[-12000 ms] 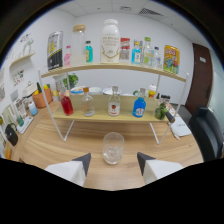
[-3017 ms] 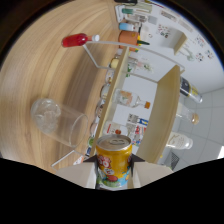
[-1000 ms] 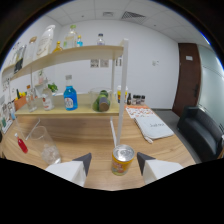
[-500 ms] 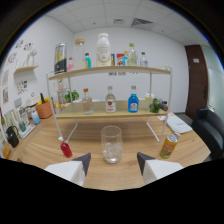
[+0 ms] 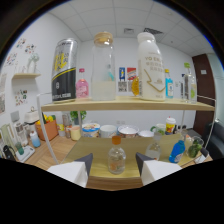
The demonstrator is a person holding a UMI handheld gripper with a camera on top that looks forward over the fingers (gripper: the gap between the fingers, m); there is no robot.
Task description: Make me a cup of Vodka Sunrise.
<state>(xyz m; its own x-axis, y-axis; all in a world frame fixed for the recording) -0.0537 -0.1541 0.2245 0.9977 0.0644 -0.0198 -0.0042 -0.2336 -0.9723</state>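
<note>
Small bottle [image 5: 116,157] with orange cap: upright on lower shelf [image 5: 150,172], just ahead of and centred between my fingers | my gripper [image 5: 114,170]: spread wide, holding nothing | next, I judge: straight forward reach, bottle's axis vertical.

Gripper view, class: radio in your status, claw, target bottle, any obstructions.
Claw open, empty. Small orange-capped bottle upright on lower shelf, between and just ahead of the fingers. Nothing blocking it.
</note>
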